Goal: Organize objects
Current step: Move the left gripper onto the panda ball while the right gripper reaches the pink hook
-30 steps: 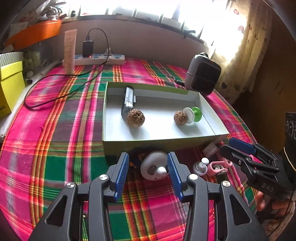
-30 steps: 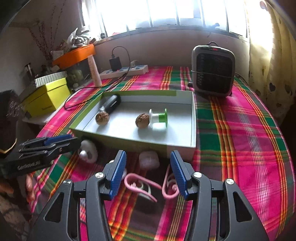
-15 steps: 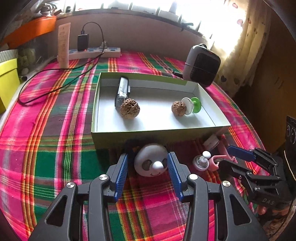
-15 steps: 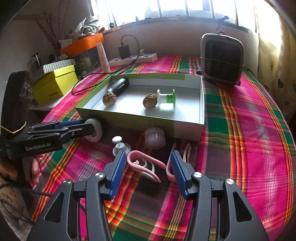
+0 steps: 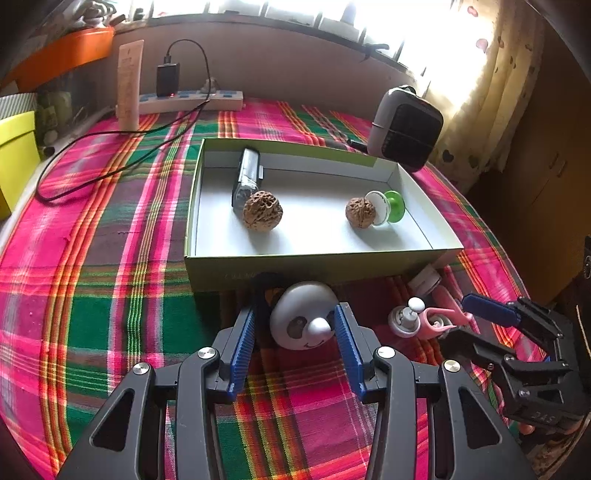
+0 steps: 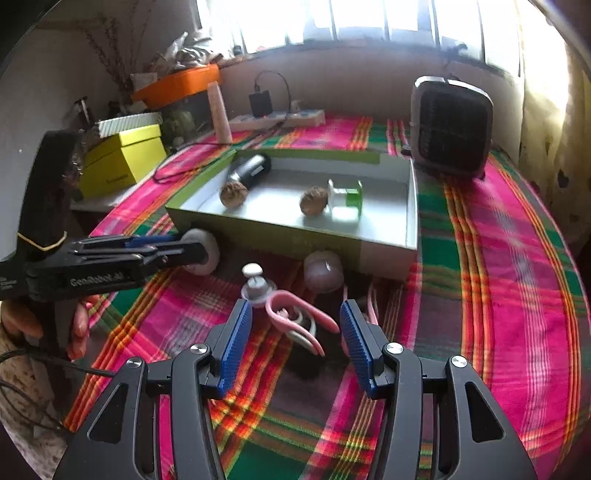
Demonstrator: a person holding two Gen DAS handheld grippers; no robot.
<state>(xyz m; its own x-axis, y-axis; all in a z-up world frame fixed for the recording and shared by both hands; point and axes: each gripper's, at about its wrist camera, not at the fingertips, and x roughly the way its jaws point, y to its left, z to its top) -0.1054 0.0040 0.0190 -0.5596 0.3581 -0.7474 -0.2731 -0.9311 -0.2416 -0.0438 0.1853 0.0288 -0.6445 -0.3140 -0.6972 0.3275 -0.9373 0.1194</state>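
Lighting: daylight from window [image 6: 369, 18] behind box [image 5: 314, 264], blown out to white glare. Shadows fall toward camera from box. Fisheye bending, dark corners. Right view slightly blurred.

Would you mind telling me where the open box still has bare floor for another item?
The box has bare floor between the two walnuts, along its near wall, and at the far right behind the green spool. The far left corner is crowded by the silver cylinder against a walnut.
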